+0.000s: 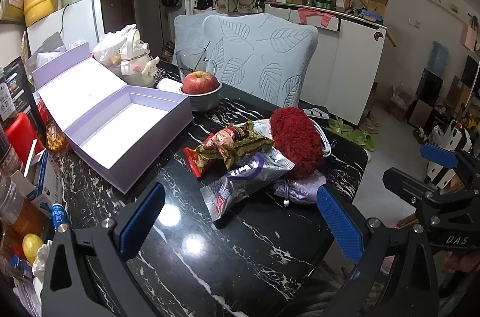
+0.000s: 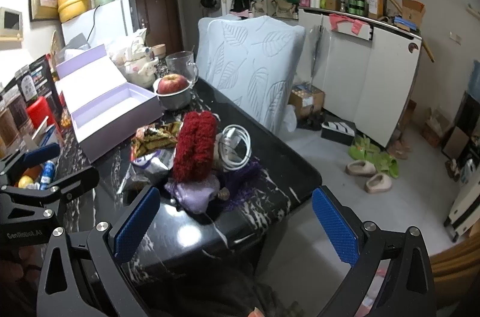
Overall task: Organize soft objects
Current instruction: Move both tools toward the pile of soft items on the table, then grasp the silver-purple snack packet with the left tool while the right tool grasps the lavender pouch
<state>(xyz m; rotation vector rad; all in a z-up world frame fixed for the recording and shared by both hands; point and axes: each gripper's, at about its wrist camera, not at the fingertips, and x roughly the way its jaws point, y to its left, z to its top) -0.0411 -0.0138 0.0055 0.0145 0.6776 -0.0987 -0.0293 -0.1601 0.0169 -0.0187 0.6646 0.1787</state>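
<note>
Left gripper (image 1: 240, 222) jaws spread, silver snack packet (image 1: 240, 185) just beyond, untouched

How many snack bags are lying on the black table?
2. The silver snack bag lies nearest the tongs. The red-and-gold snack bag rests partly on it, beside the fuzzy red thing. More could hide underneath.

- table (image 1: 240, 242): black with white marble veins
- box (image 1: 126, 125): pale lilac, white inside
- woolly bundle (image 1: 295, 141): deep red, at 3 o'clock from the box
- pouch (image 1: 300, 188): lilac satin
- snack packets (image 1: 240, 149): one silver and purple, one red and gold (print too crumpled to read)
- apple (image 1: 200, 82): red, in a grey bowl (image 1: 205, 102)
- chair (image 1: 261, 58): pale blue, leaf pattern
- finger pads (image 1: 337, 222): blue, dimpled
</note>
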